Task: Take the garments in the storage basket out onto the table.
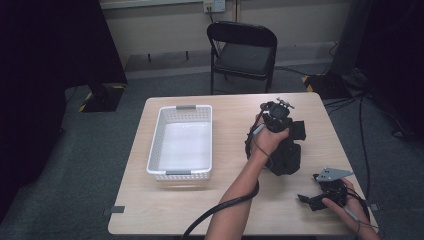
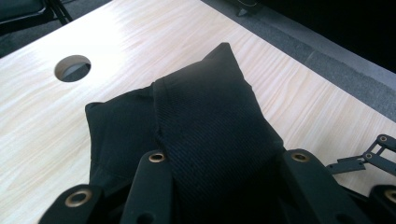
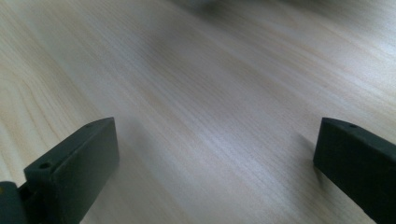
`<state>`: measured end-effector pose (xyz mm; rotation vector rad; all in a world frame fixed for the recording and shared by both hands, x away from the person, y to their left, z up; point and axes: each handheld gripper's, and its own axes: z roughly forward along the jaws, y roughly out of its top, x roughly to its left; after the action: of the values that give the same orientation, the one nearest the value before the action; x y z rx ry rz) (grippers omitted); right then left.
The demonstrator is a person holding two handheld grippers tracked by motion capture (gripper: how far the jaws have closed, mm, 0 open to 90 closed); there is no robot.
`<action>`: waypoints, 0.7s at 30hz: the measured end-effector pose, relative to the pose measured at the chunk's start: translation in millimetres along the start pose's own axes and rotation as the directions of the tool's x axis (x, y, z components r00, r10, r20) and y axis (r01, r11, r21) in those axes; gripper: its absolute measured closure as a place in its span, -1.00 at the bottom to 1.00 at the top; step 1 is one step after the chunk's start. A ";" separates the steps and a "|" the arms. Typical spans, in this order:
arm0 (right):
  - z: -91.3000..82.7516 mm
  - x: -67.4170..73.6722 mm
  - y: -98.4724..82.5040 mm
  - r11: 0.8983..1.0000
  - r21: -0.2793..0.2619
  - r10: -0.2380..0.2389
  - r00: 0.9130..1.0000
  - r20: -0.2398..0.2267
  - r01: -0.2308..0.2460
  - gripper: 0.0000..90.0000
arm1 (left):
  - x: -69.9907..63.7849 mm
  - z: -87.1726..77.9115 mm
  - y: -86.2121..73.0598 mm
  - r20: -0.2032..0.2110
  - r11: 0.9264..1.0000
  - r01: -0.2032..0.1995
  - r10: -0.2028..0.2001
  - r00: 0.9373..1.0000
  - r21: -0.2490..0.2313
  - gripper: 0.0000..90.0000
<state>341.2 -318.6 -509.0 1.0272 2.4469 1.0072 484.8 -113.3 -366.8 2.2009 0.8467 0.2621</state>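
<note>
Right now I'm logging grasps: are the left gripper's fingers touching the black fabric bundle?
Touching. The left gripper view shows the black fabric bundle pinched between the left gripper fingers, cloth bunched against both.

A light wooden table [image 1: 165, 200] stands on grey carpet [image 1: 75, 165]. Behind it is a black folding chair [image 1: 242, 52] near a pale wall [image 1: 165, 25] with a socket [image 1: 214, 5]. Both sides are dark.
</note>
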 end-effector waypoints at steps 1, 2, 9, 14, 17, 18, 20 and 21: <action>0.0 0.0 0.0 1.000 0.000 0.000 1.000 0.000 0.000 -1.00 | 0.0 1.8 -0.1 0.003 1.000 0.001 -0.001 1.000 0.003 0.51; 0.0 -0.1 0.0 1.000 0.000 -0.001 1.000 0.000 0.001 -1.00 | 0.0 1.8 -0.1 0.003 1.000 0.001 -0.001 1.000 0.003 0.51; 0.0 -0.1 0.0 1.000 0.000 -0.001 1.000 0.000 0.001 -1.00 | -0.8 17.0 -5.0 -0.015 1.000 0.010 -0.010 1.000 0.009 0.51; 0.0 -0.1 0.0 1.000 0.000 -0.001 1.000 0.000 0.001 -1.00 | -0.2 24.6 -10.8 -0.025 1.000 0.026 -0.026 0.999 0.000 0.51; 0.0 -0.1 0.0 1.000 0.000 -0.001 1.000 0.000 0.001 -1.00 | -1.3 28.7 -13.6 -0.024 1.000 0.030 -0.030 0.999 0.001 0.50; 0.0 -0.1 0.0 1.000 0.000 -0.001 1.000 0.000 0.001 -1.00 | -1.5 30.1 -14.4 -0.024 1.000 0.031 -0.031 0.999 0.001 0.50; 0.0 -0.1 0.0 1.000 0.000 -0.001 1.000 0.000 0.001 -1.00 | -2.0 32.3 -15.7 -0.024 1.000 0.031 -0.030 0.999 0.004 0.50; 0.0 -0.1 0.0 1.000 0.000 -0.001 1.000 0.000 0.001 -1.00 | -2.6 33.5 -16.3 -0.022 0.999 0.035 -0.035 0.999 0.003 0.49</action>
<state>341.3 -318.7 -509.1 1.0255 2.4469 1.0069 489.0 -126.2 -401.6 2.1877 0.8973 0.2691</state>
